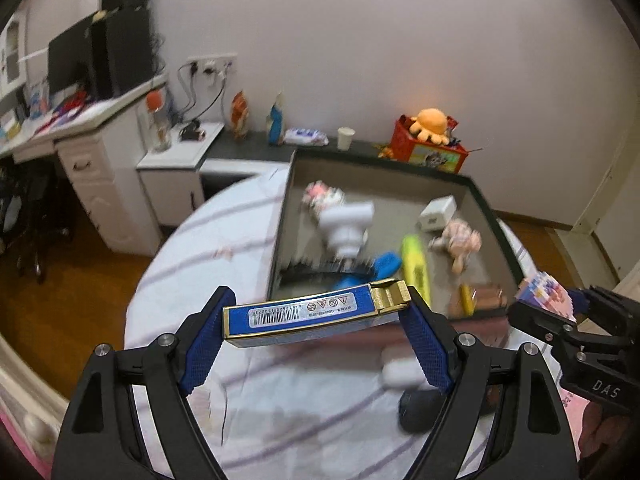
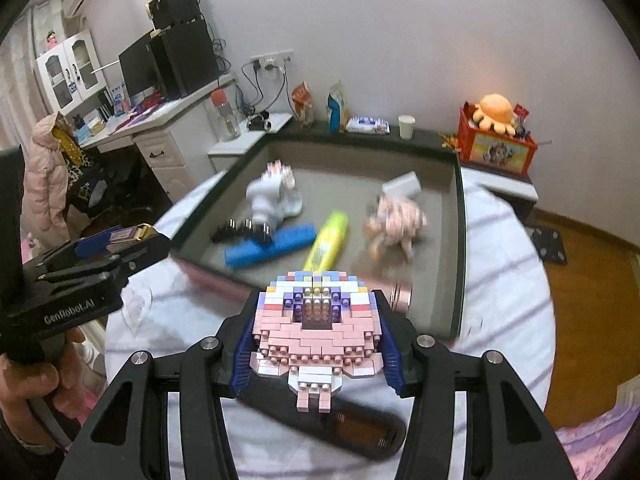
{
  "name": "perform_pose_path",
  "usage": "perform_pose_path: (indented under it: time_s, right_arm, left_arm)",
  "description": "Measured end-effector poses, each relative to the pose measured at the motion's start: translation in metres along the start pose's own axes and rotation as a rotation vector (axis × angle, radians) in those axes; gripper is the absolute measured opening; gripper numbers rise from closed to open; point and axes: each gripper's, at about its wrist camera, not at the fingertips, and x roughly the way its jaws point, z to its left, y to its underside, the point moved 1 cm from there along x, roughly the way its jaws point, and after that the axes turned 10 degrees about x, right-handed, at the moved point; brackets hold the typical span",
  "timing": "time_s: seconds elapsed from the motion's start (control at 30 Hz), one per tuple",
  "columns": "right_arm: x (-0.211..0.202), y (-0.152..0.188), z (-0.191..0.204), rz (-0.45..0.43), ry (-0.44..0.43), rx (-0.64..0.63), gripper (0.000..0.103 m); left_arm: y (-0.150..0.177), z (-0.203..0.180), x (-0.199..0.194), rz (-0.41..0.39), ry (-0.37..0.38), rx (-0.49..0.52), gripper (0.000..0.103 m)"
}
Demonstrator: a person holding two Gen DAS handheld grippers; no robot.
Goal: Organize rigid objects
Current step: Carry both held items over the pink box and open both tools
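**Rigid objects held over the bed, 1 in each gripper**

Rigid objects filled both grippers. The left gripper (image 1: 316,320) had its jaws spread wide, its blue pads pressed on the 2 ends of a flat blue-and-gold box (image 1: 312,316) with a barcode on its edge, held crosswise above the striped bedsheet (image 1: 192,256). The right gripper (image 2: 316,340) stood narrower, clamped on the sides of a pink brick-built figure (image 2: 316,332) with white and purple bricks. A hand (image 2: 28,384) gripped the left tool's handle. Ahead of both, a shallow grey tray (image 2: 460,240) lay on the bed, holding a blue block (image 2: 272,246), a yellow tube (image 2: 326,240), a white figure (image 2: 272,196), a pinkish figure (image 2: 394,220) and a small white box (image 2: 402,184), all blurred. A dark remote-like object (image 2: 360,428) lay on the sheet beneath the right gripper.
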Motion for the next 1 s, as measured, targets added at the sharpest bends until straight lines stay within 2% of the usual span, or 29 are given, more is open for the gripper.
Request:
perform_pose_path:
  time_s: [0.23, 0.3, 0.47, 0.7, 0.8, 0.9, 1.0]
  right_arm:
    - [0.027, -0.059, -0.011, -0.004, 0.013, 0.016, 0.053]
    - [0.045, -0.077, -0.018, 0.016, 0.023, 0.034, 0.053]
    - [0.089, -0.098, -0.032, 0.074, 0.058, 0.049, 0.053]
    - [0.139, -0.122, -0.049, 0.128, 0.069, 0.073, 0.053]
    - [0.154, -0.126, -0.054, 0.153, 0.076, 0.072, 0.053]
    - [0.168, -0.127, -0.058, 0.186, 0.079, 0.072, 0.053]
    - [0.174, -0.126, -0.063, 0.206, 0.073, 0.088, 0.053]
  left_arm:
    - [-0.054, -0.015, 0.046, 0.010, 0.036, 0.051, 0.084]
    - [-0.068, -0.018, 0.064, 0.019, 0.030, 0.063, 0.084]
    - [-0.093, -0.019, 0.113, 0.063, 0.032, 0.090, 0.084]
    - [-0.109, -0.016, 0.173, 0.138, 0.048, 0.096, 0.084]
    - [-0.112, -0.016, 0.189, 0.167, 0.041, 0.109, 0.084]
    - [-0.113, -0.016, 0.203, 0.233, 0.077, 0.093, 0.084]
    - [-0.114, -0.019, 0.204, 0.243, 0.048, 0.117, 0.087]
